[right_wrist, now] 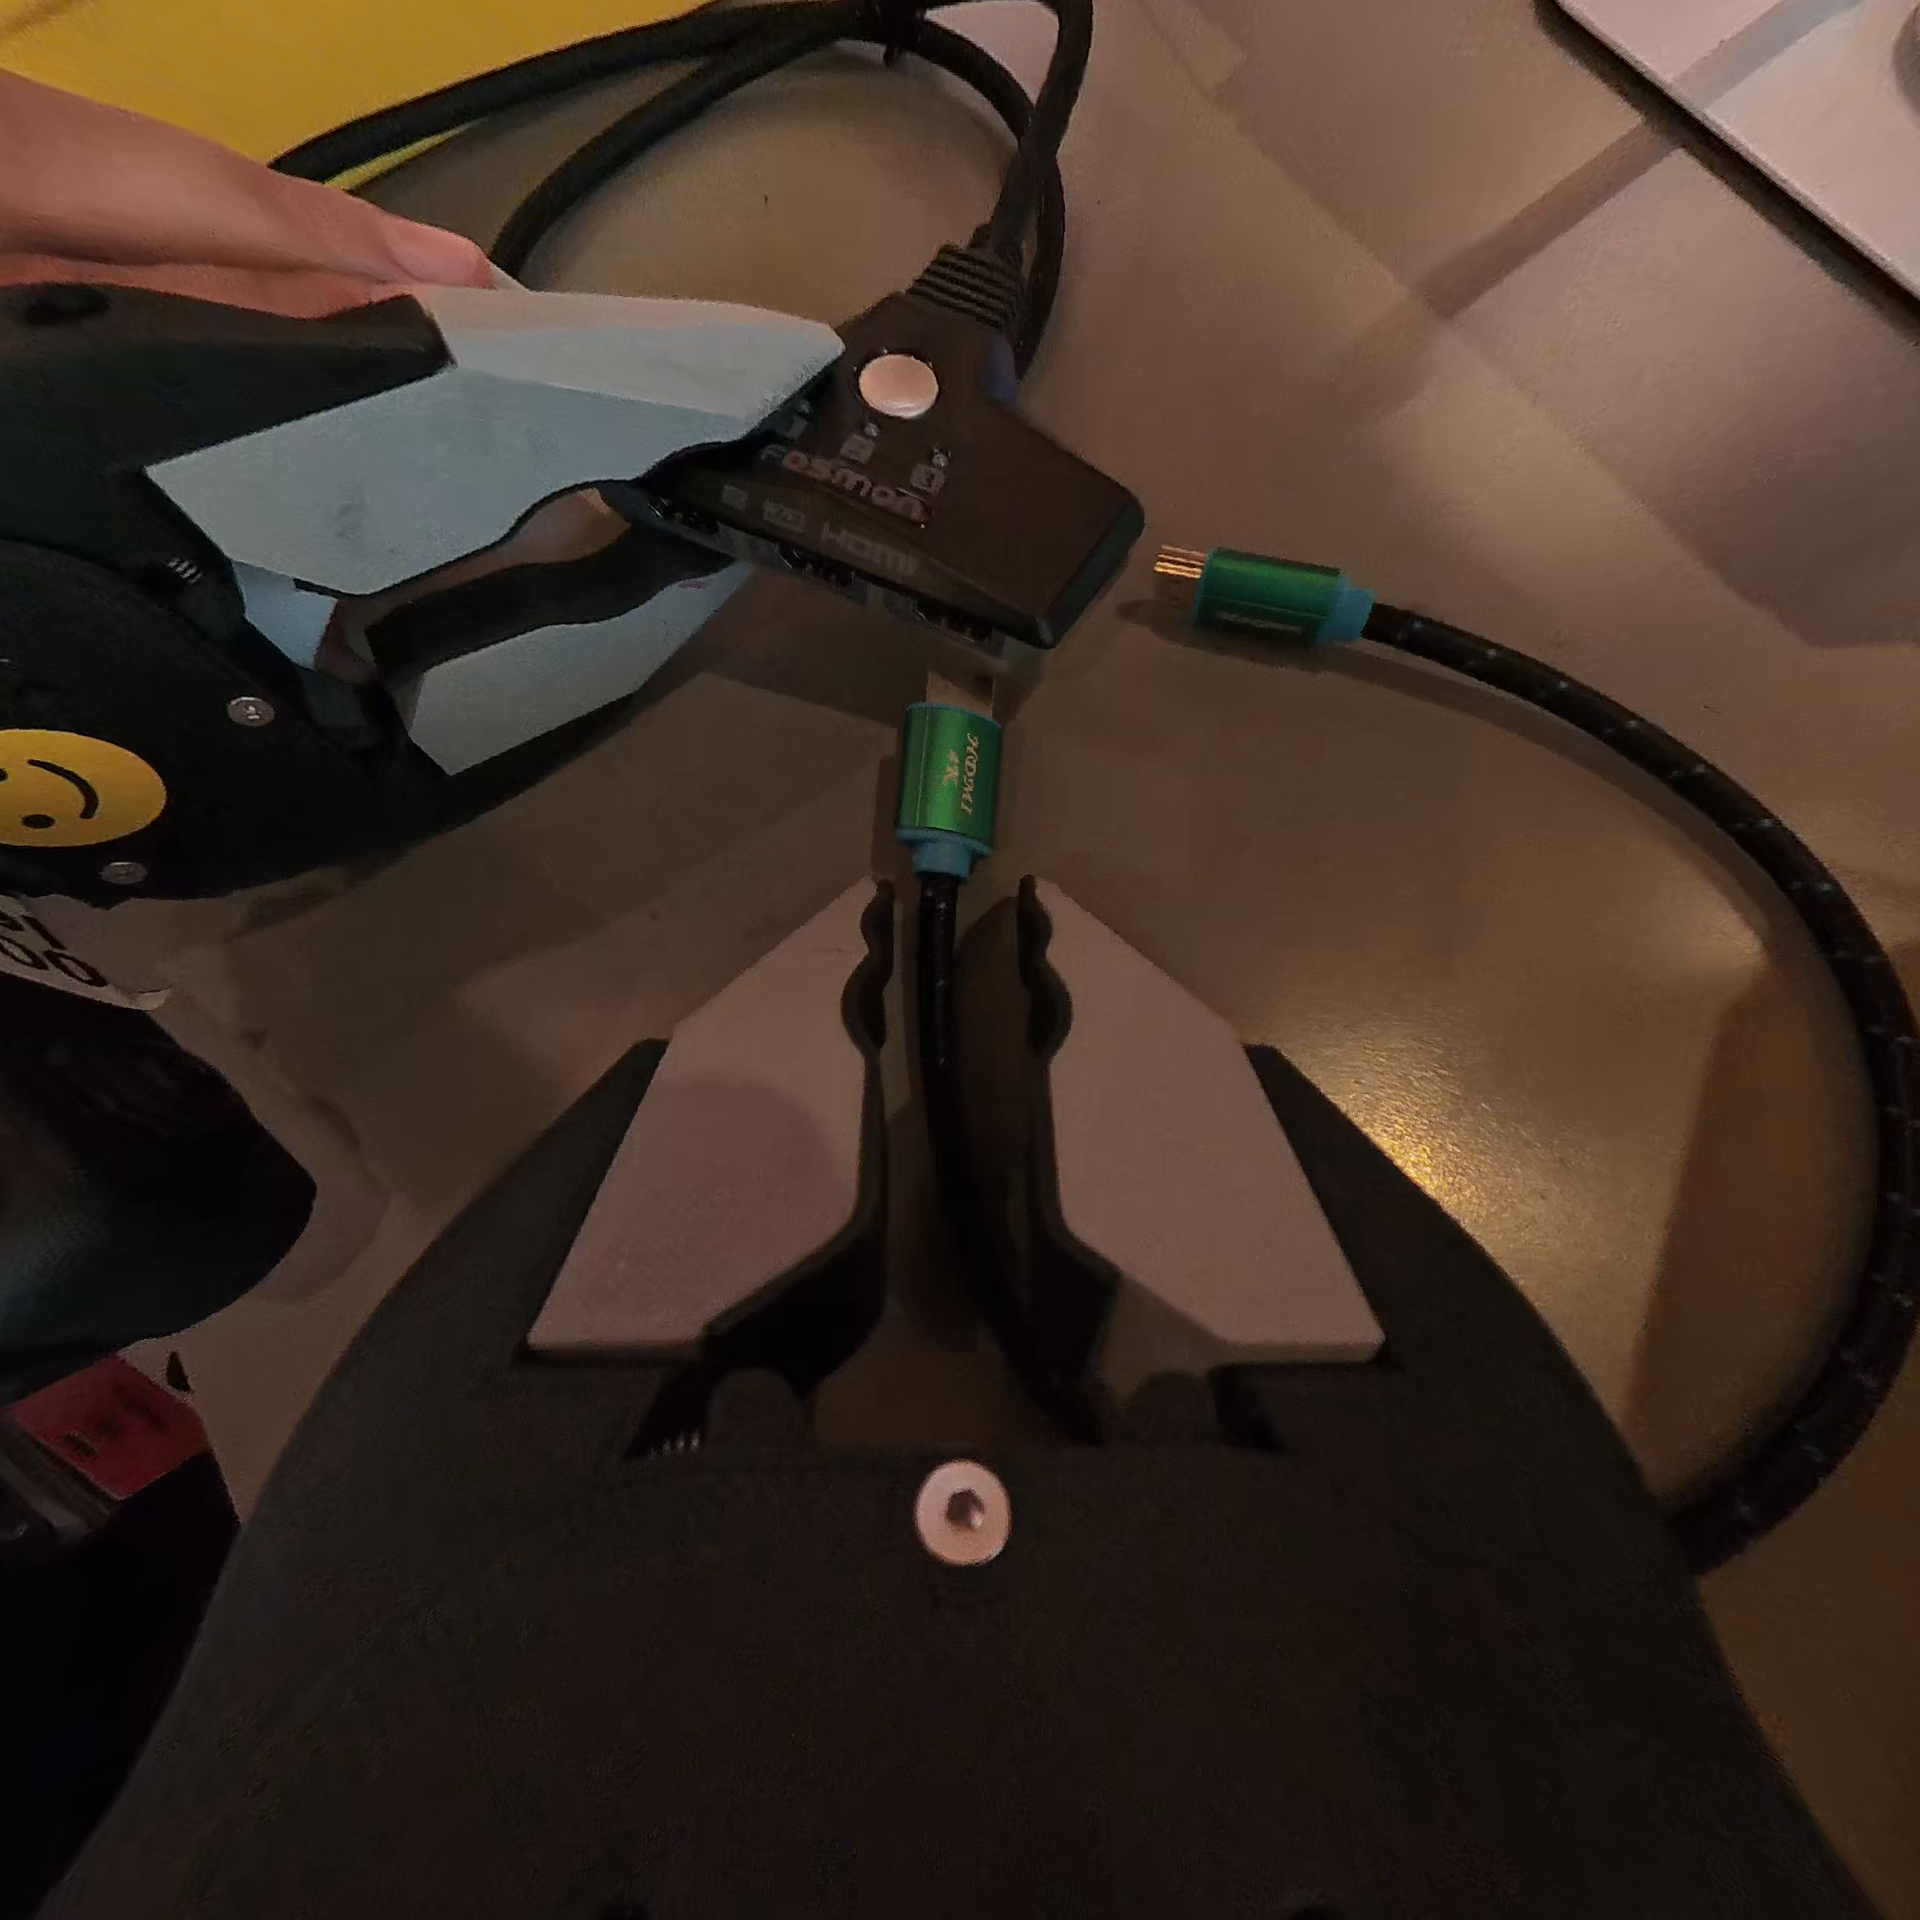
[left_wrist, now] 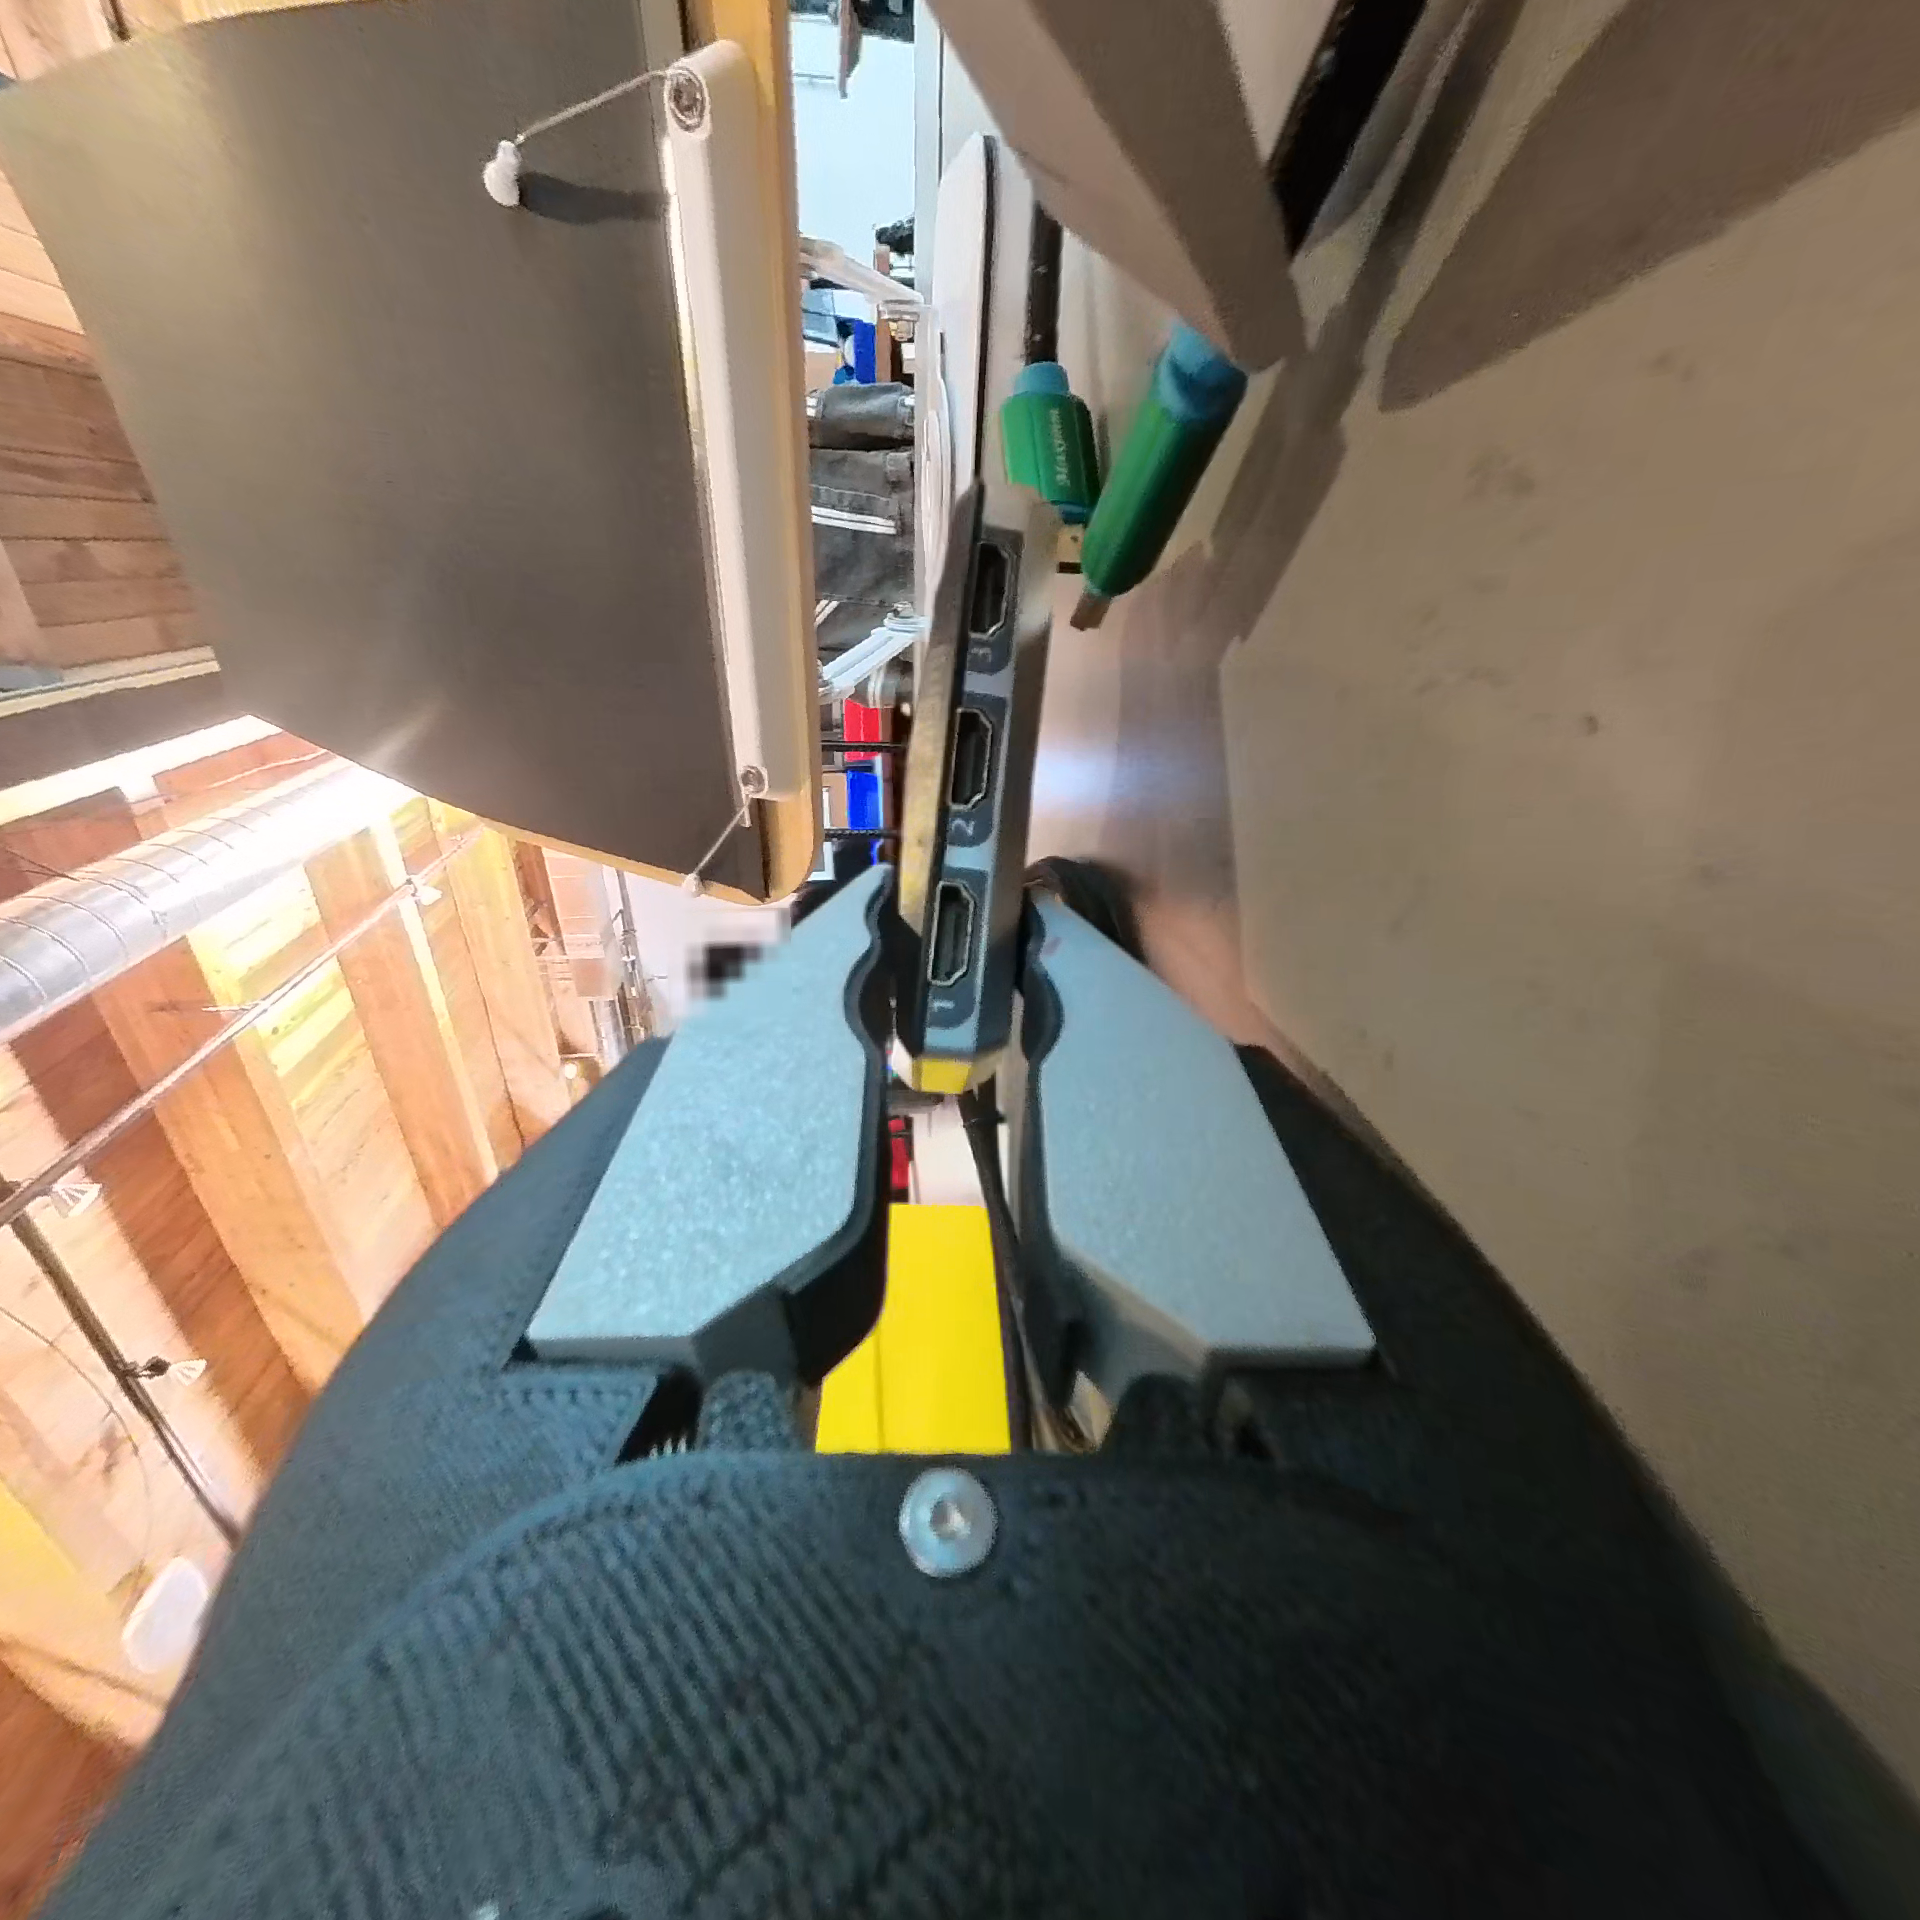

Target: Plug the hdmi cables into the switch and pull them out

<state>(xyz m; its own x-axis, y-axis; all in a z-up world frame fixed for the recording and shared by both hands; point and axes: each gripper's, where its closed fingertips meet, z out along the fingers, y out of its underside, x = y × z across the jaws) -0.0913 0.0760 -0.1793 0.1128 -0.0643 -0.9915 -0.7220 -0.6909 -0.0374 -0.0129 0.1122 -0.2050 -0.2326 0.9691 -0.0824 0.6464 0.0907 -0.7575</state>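
Left wrist view: your left gripper (left_wrist: 951, 971) pinched the near end of the black switch (left_wrist: 961, 790) at frame centre, its three ports facing the camera. Two green plugs (left_wrist: 1049, 447) hung beyond its far end, upper centre.

Right wrist view: your right gripper (right_wrist: 951, 914) was pressed together on the black cable (right_wrist: 940, 1039) just behind the green plug (right_wrist: 948, 774), whose metal tip met the switch (right_wrist: 935, 488) edge above centre. A second green plug (right_wrist: 1273, 597) lay apart at right on the table (right_wrist: 1455, 364). The left gripper (right_wrist: 665, 488) clamped the switch from the left.
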